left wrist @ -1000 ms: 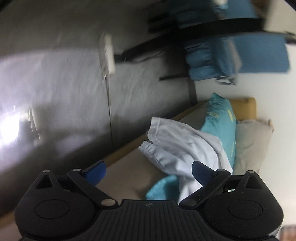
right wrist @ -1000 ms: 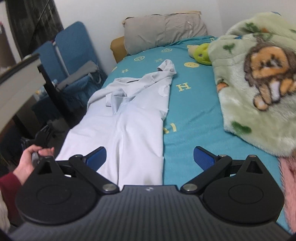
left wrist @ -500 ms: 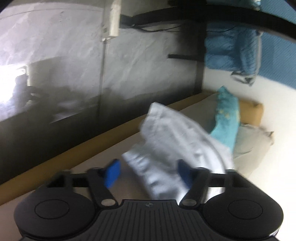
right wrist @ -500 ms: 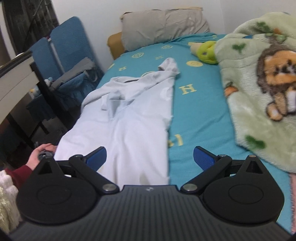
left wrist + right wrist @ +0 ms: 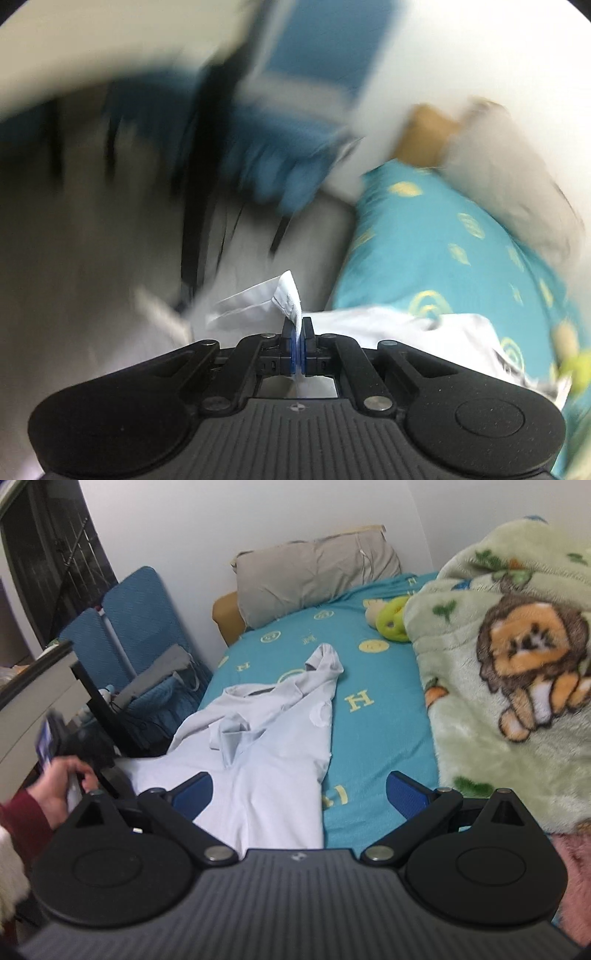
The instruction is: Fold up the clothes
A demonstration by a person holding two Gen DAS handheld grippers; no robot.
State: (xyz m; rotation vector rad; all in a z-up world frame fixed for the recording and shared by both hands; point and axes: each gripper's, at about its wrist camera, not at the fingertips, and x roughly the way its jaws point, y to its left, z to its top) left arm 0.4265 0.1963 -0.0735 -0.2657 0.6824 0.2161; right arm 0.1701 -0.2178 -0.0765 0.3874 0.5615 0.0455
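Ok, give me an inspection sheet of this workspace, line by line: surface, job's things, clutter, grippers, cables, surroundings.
Surface: bed with teal patterned sheet.
Job's things: white garment spread crumpled along the bed's left edge.
Clutter: green lion blanket heaped on the right, grey pillow at the head, green plush toy beside the blanket.
Grippers: left gripper shut on a hem of the white garment; right gripper open above the garment, holding nothing.
Cables: nothing seen clearly.
Surroundings: blue chair draped with clothes left of the bed, white wall behind.
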